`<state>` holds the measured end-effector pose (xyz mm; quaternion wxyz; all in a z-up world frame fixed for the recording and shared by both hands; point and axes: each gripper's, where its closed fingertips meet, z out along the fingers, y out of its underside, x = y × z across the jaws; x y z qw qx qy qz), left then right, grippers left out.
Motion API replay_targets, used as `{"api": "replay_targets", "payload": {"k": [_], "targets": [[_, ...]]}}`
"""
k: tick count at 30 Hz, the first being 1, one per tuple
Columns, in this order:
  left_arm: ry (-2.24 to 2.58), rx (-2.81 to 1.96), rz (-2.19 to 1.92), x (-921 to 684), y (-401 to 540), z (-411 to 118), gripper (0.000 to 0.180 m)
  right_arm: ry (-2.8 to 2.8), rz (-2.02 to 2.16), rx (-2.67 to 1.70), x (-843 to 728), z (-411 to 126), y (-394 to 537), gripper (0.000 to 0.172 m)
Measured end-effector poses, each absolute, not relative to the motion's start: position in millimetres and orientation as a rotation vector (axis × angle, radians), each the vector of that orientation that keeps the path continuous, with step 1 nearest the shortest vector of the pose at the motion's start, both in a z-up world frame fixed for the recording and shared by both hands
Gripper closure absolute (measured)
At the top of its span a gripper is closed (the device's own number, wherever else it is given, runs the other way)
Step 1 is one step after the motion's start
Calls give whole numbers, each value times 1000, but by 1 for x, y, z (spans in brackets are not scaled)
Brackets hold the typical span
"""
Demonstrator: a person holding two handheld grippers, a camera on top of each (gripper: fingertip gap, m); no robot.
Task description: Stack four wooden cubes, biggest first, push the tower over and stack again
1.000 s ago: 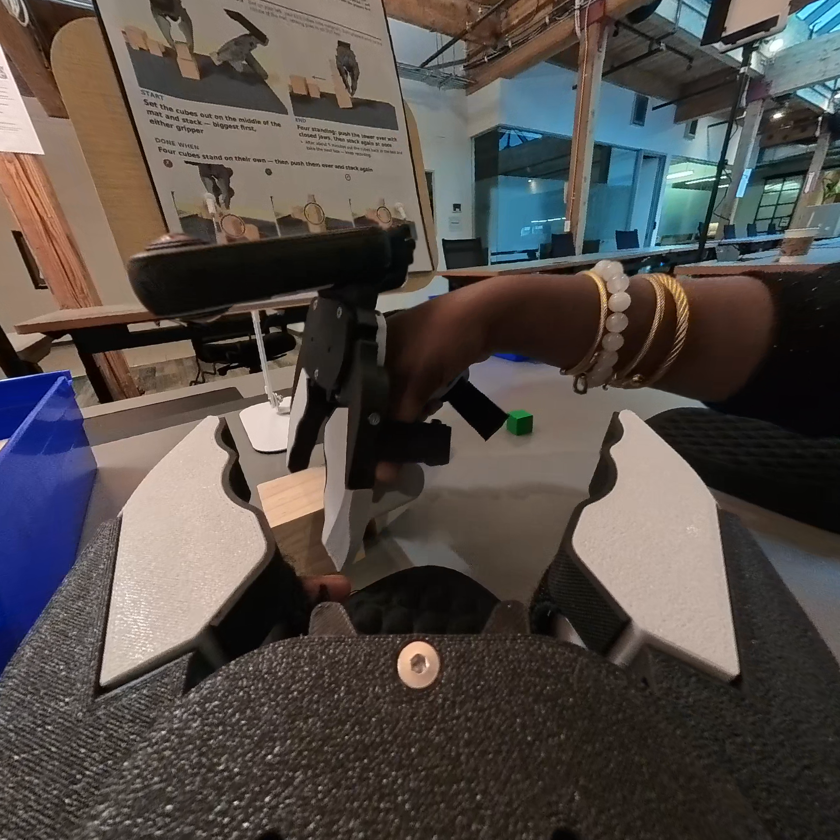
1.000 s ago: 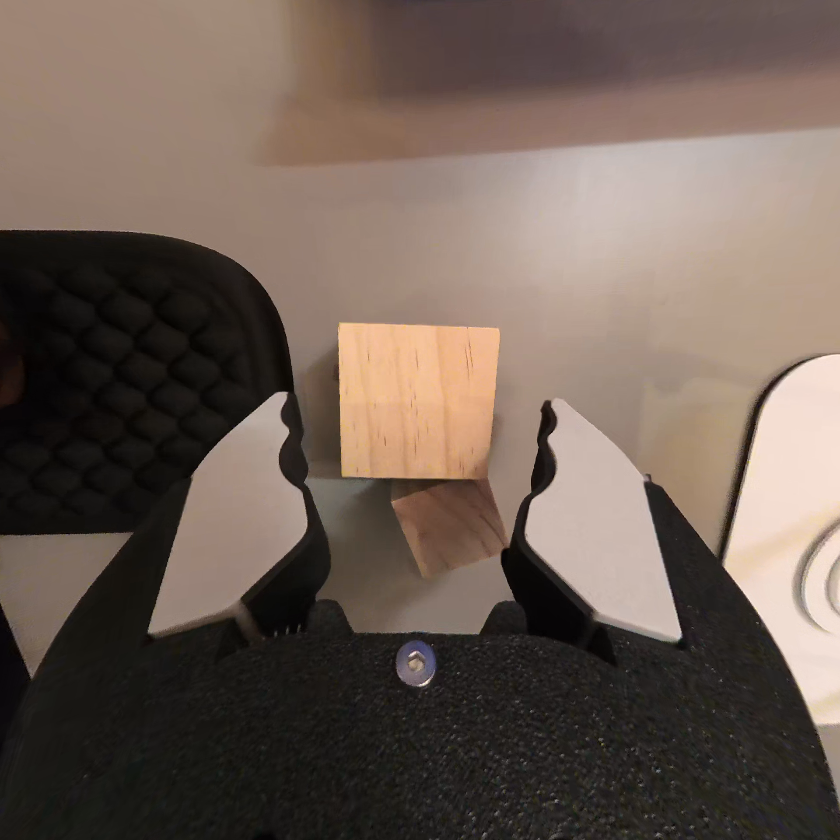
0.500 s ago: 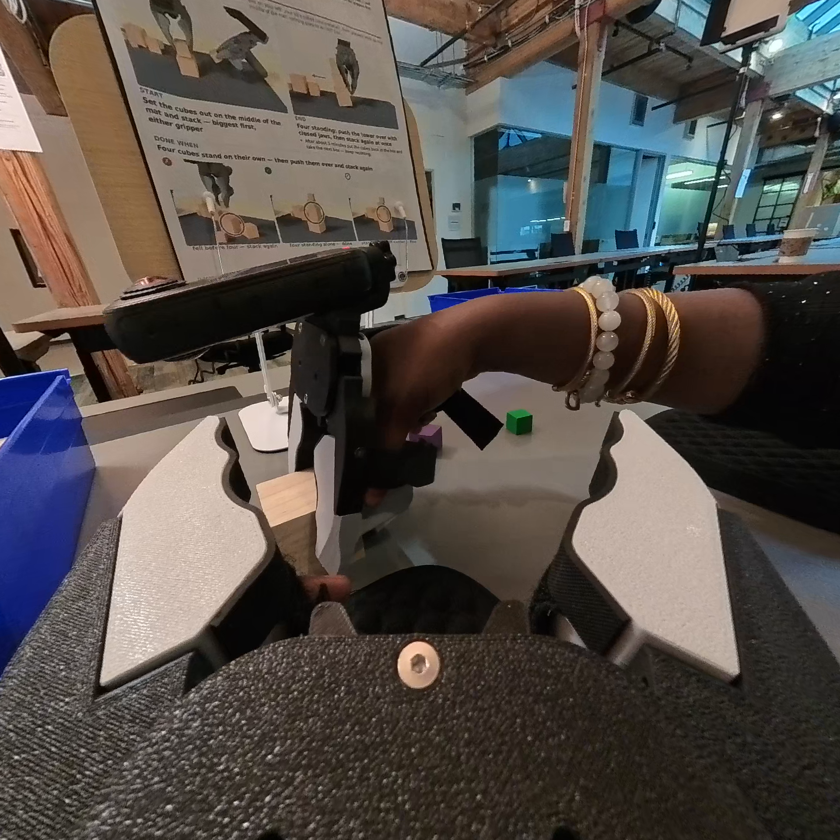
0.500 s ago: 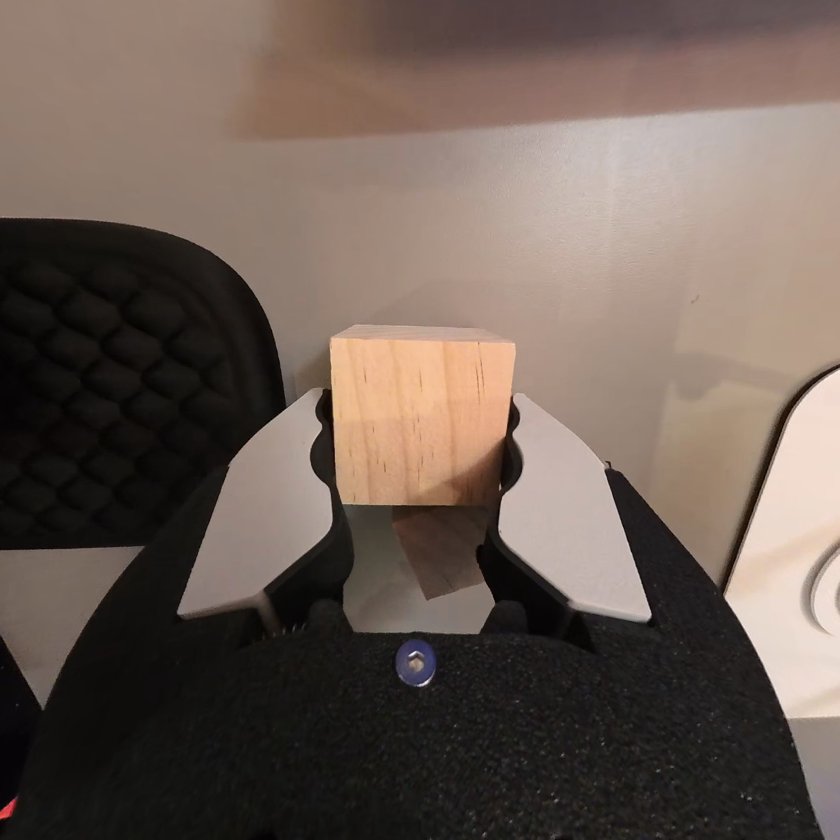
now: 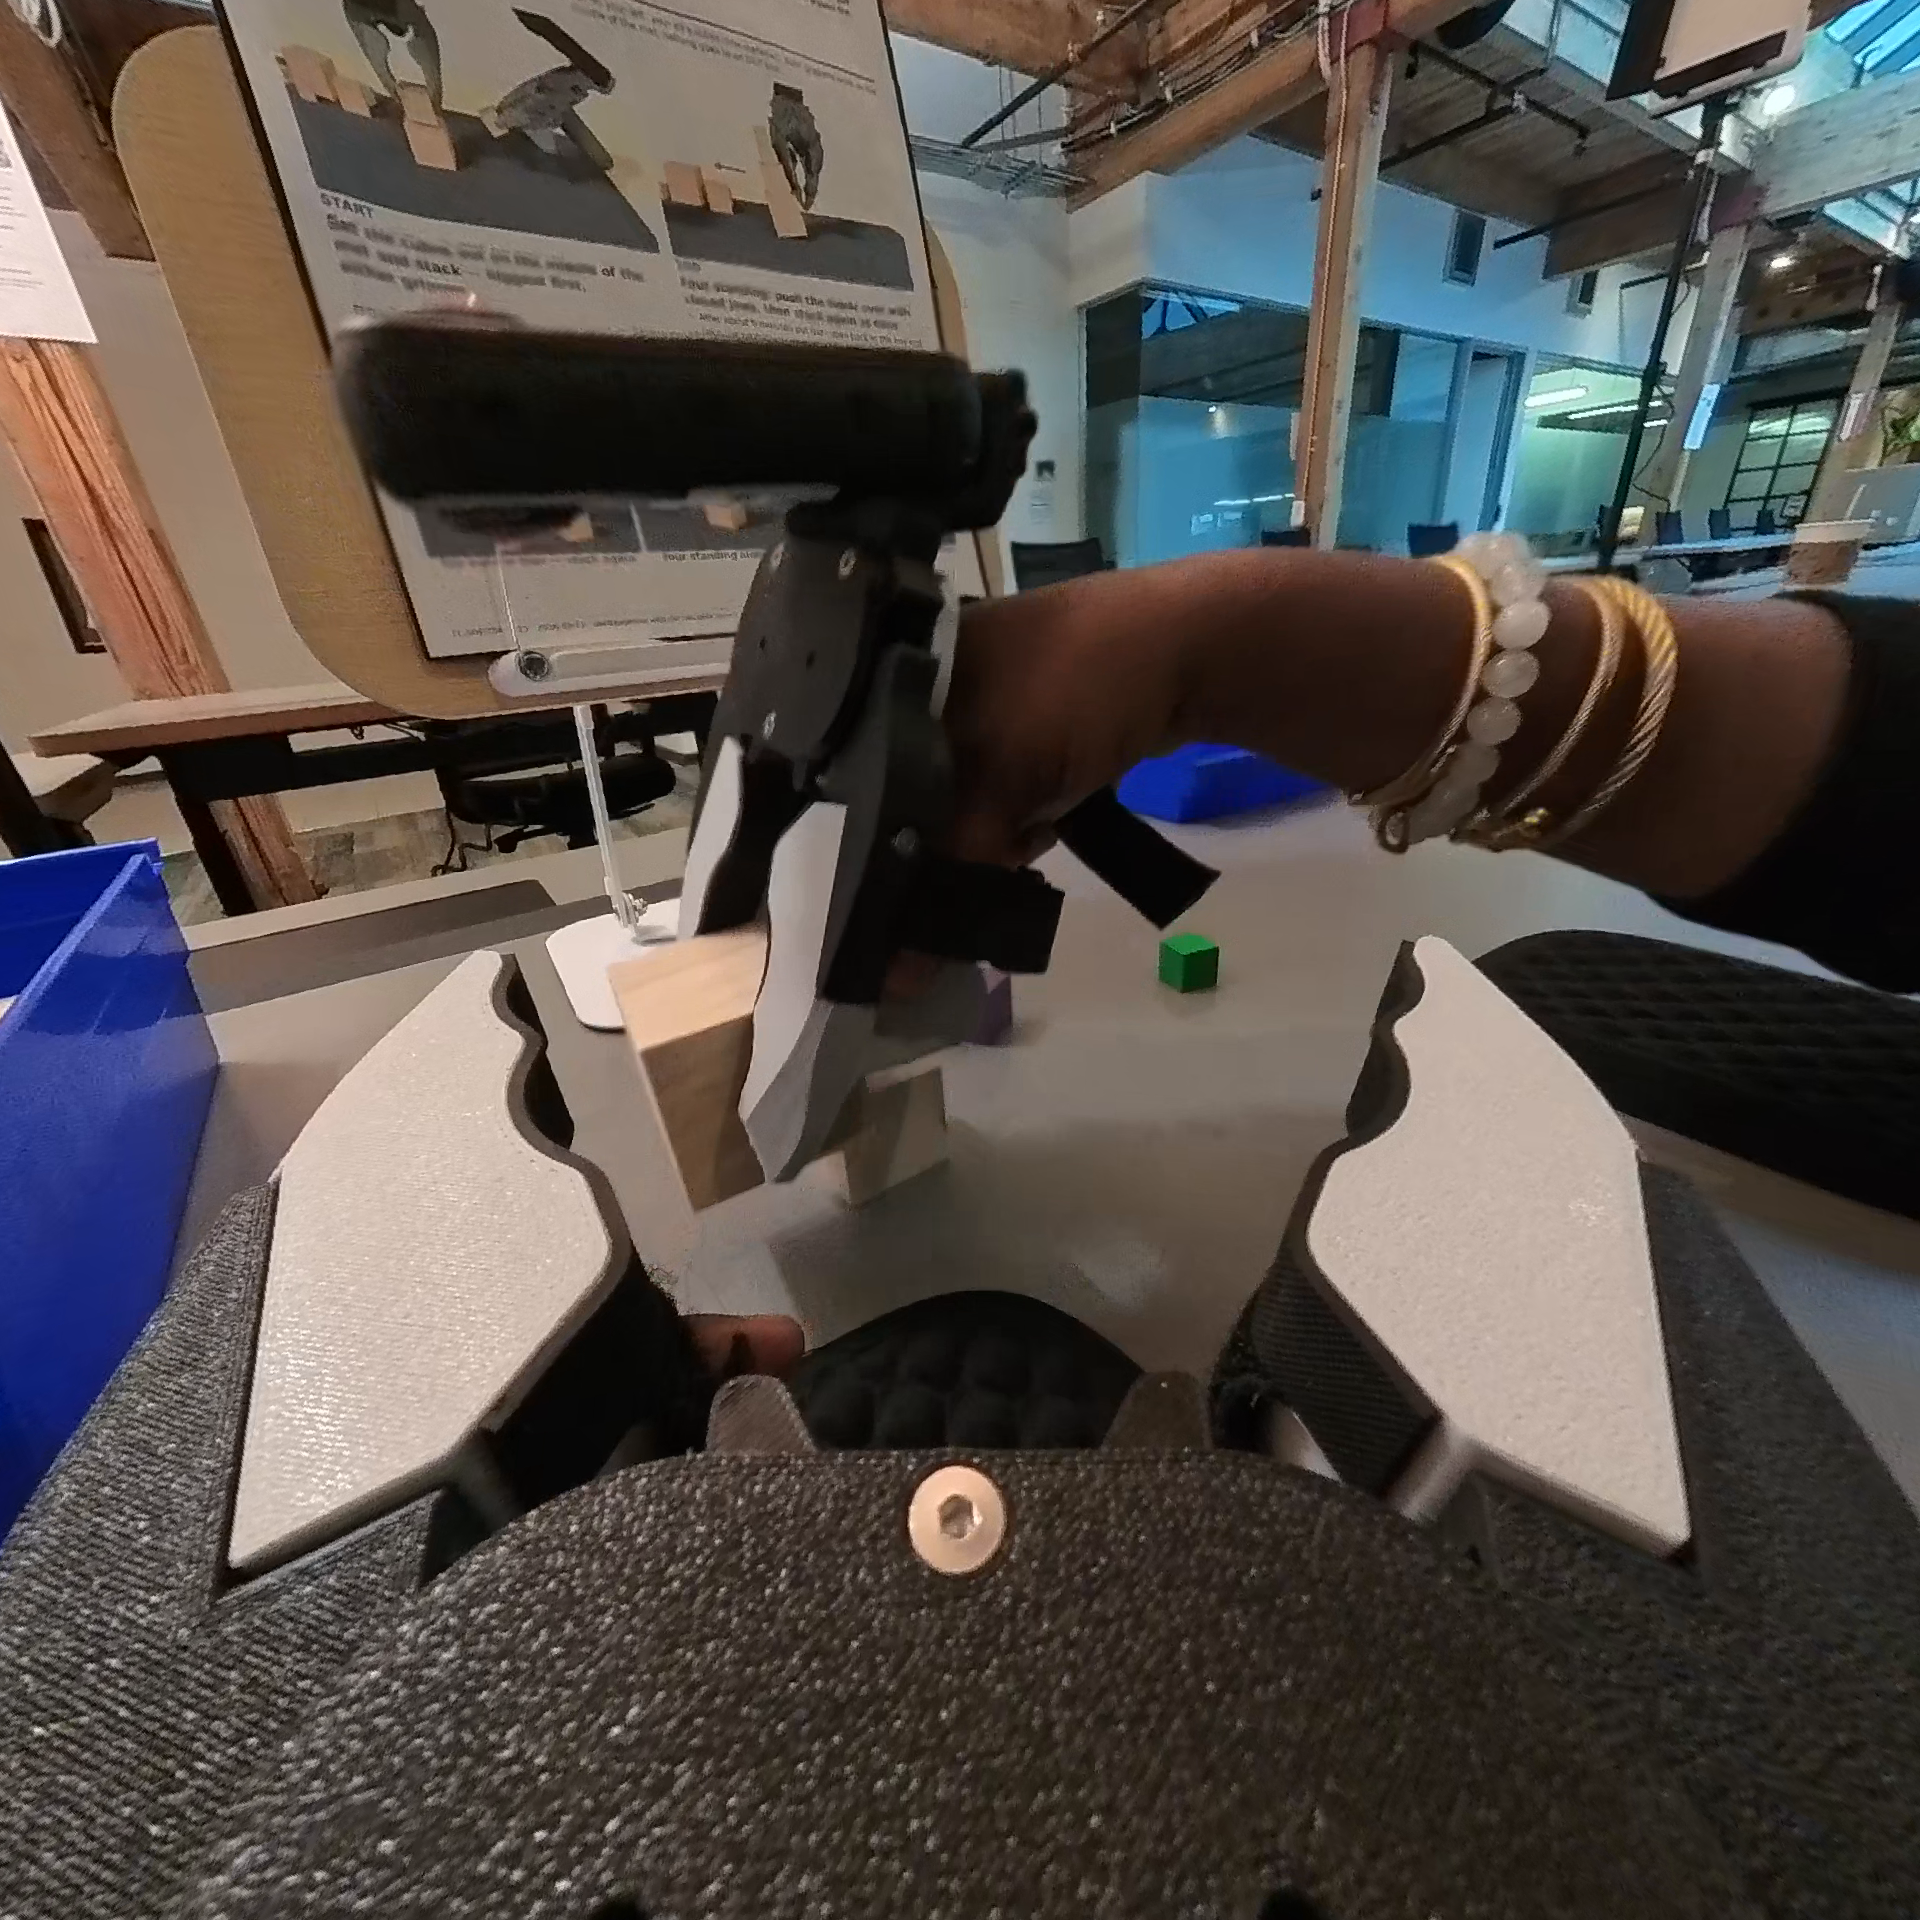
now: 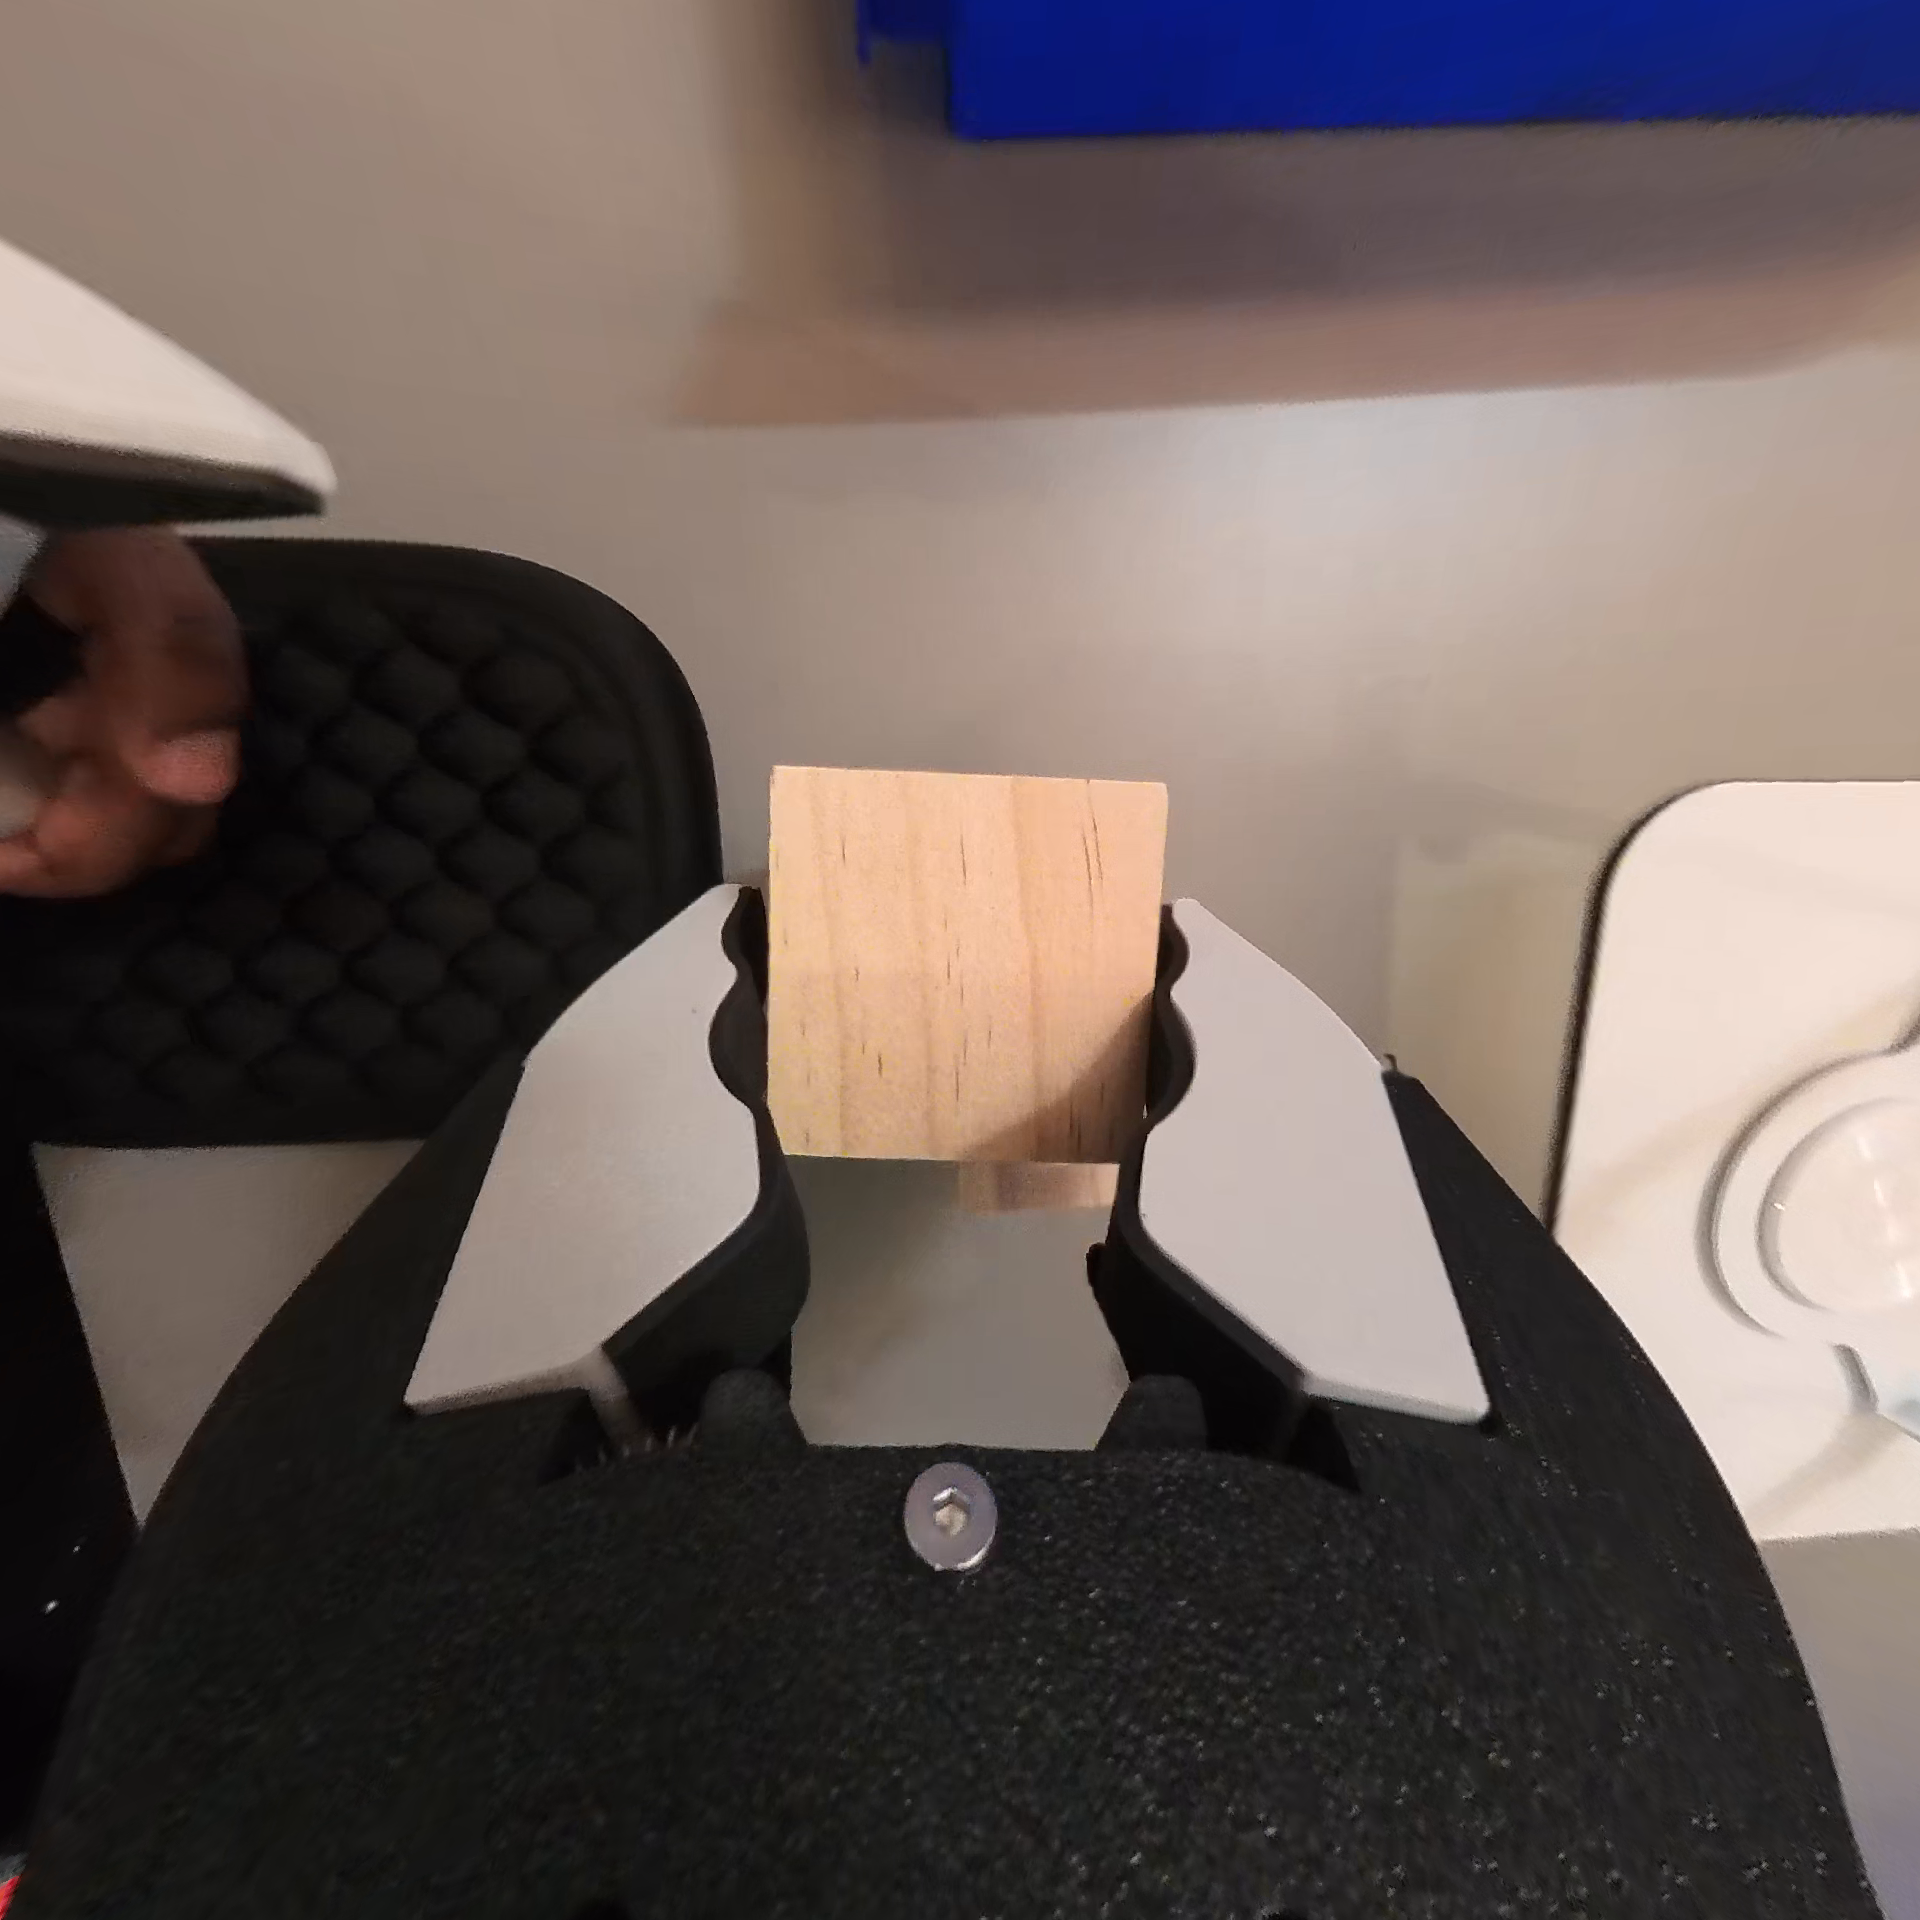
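We judge the pale square-faced wooden cube (image 6: 961, 961) rigid, light, smooth-sided; flat opposite faces suit gripping. The right gripper (image 6: 961, 1023) clamps it, both pads pressed on, above a smaller wooden block (image 6: 1039, 1187) at 6 o'clock. The left gripper (image 5: 961, 1091) gapes wide, empty. White stand base (image 6: 1714, 1143) at 3 o'clock, blue bin (image 6: 1434, 62) at 12; the grey tabletop (image 6: 1351, 623) between lies open.

grey table (image 5: 1091, 1174): small wooden block (image 5: 899, 1132), green cube (image 5: 1188, 961), purple cube (image 5: 994, 1013).

1. Large wooden cube (image 6: 961, 966): pale tan, fine dark grain flecks.
2. Small cube (image 5: 1188, 961): green.
3. Bin (image 5: 94, 1049): blue.
4. Desk (image 5: 1122, 1132): plain grey.
5. Right gripper (image 6: 961, 1023): light grey fingers, black body.
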<state>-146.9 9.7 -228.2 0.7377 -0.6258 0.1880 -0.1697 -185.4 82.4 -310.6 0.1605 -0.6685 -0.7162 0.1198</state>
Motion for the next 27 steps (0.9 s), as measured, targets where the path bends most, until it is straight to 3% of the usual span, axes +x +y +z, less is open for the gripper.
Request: {"api": "replay_targets", "payload": {"k": [15,27], "targets": [[415,-1379,-370,-147,10,-229,35,-1923,379,-1894,-119,-263,76,102],[426,-1384,-357,-145,10,-230,36,-1916,398,-1995,-54,-307,49,102]]}}
